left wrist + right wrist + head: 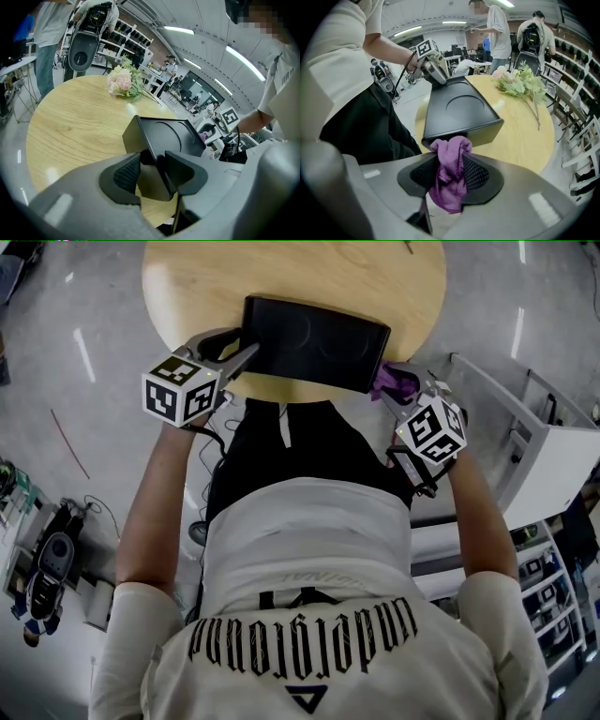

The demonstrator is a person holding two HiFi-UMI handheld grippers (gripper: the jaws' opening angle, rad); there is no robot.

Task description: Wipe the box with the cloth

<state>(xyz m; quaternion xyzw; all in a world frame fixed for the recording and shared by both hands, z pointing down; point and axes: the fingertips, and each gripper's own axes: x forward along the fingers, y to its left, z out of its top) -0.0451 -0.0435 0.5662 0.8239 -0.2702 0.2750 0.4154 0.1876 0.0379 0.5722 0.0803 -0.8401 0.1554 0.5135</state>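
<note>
A black box (314, 341) lies on the round wooden table (281, 268), close to its near edge. My left gripper (234, 345) is at the box's left end. In the left gripper view its jaws (152, 176) are closed over the end wall of the box (168, 136). My right gripper (394, 385) is by the box's right near corner, shut on a purple cloth (398, 381). In the right gripper view the cloth (450, 173) bulges out between the pads, just short of the box (461, 110), and hangs down behind them.
A bunch of pale flowers (124, 82) lies on the far side of the table (70, 122), also seen in the right gripper view (518, 77). A white rack (534, 442) stands on the floor at my right. People stand in the background.
</note>
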